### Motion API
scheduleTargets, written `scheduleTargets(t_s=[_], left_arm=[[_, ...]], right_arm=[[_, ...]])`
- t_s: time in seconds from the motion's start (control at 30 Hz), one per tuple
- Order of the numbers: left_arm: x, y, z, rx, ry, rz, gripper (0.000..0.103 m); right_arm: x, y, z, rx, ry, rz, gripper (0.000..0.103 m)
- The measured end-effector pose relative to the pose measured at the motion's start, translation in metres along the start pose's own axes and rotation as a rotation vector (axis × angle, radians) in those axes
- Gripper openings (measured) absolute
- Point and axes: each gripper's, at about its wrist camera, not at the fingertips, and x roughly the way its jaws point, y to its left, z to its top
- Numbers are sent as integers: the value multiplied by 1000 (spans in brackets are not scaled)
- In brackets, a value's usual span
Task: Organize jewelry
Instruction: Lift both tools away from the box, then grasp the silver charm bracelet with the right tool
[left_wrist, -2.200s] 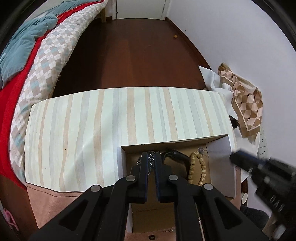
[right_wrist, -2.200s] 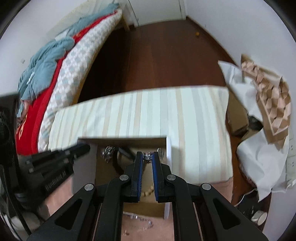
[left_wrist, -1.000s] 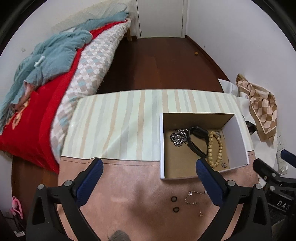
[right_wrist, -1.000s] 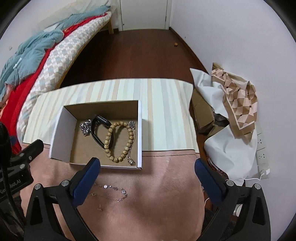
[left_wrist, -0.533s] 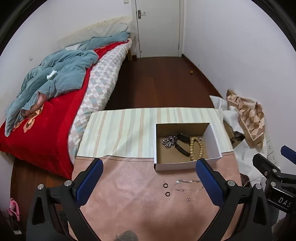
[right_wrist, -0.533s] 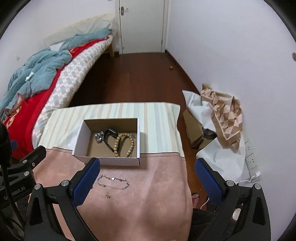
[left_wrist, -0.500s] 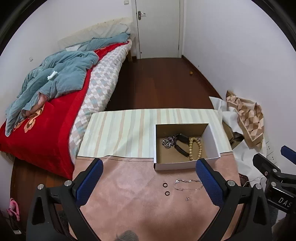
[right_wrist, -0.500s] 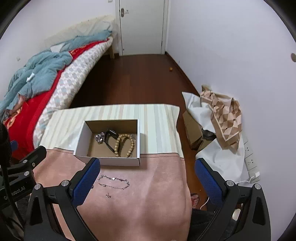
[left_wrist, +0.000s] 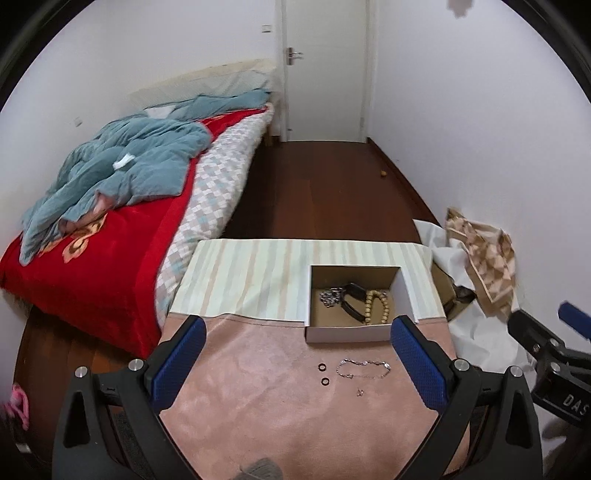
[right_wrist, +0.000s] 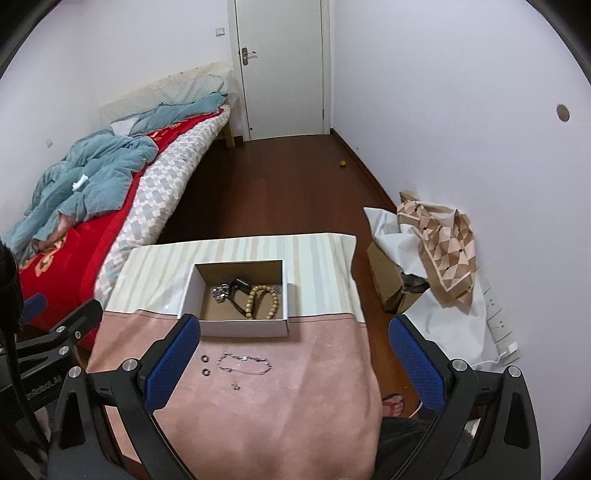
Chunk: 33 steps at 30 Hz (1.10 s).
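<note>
Both grippers have pulled up and back since two seconds ago, when their fingers were pinched together down inside the box; now the whole table and much of the room show. The left gripper (left_wrist: 297, 360) hangs above the pink cloth (left_wrist: 258, 406) with its blue-padded fingers (left_wrist: 179, 360) spread wide and holding nothing. The right gripper (right_wrist: 293, 360) does the same, jaws far apart and empty, its fingers (right_wrist: 415, 360) framing the near part of the table.

The white cardboard box (right_wrist: 236, 328) sits where the pink cloth meets the striped cloth (right_wrist: 314, 258). Inside lie a silver chain (right_wrist: 220, 290) at the left, a black band (right_wrist: 236, 288) in the middle and a wooden bead bracelet (right_wrist: 263, 297) at the right; a small silvery piece seems to lie at the beads' far right corner, too small to make out.

Out on the pink cloth, just in front of the box, a thin silver bracelet (right_wrist: 244, 363) lies stretched sideways. Two small dark rings (right_wrist: 204, 364) rest just left of it, one behind the other, apart from each other. A tiny earring-like piece (right_wrist: 235, 386) lies a little nearer the camera.

A bed (left_wrist: 92, 266) with a red blanket stands to the left, and crumpled paper (right_wrist: 439, 247) lies against the right wall.
</note>
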Motion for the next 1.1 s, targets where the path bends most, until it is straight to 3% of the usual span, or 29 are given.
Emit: scheduleTargets(t_s=[0.17, 0.3, 0.37, 0.43, 0.63, 0.77, 0.87, 0.9, 0.93, 1.0, 1.1], left_arm=[[29, 14, -15, -33, 43, 85, 102], [70, 24, -36, -26, 118, 169, 102], [94, 28, -50, -17, 162, 207, 102], [111, 31, -59, -8, 203, 239, 102], [160, 39, -83, 18, 312, 292, 102], [173, 41, -86, 44, 334, 306, 102], [179, 41, -85, 48, 338, 303, 102], [181, 40, -85, 49, 342, 298, 102], [183, 38, -86, 52, 349, 289, 102], [188, 34, -87, 63, 361, 274, 102], [192, 21, -93, 86, 378, 235, 102]], right_arm=[[42, -9, -19, 43, 91, 38, 103], [105, -14, -50, 77, 188, 65, 102], [135, -12, -63, 78, 230, 87, 95], [169, -8, -77, 71, 273, 105, 78], [232, 14, -100, 4, 321, 123, 72], [251, 28, -112, -61, 336, 83, 67], [249, 38, -114, -122, 316, 28, 55], [247, 40, -115, -138, 304, 18, 44], [246, 41, -116, -142, 298, 26, 26], [245, 41, -116, -156, 304, 18, 5], [239, 23, -116, -100, 324, 21, 4]])
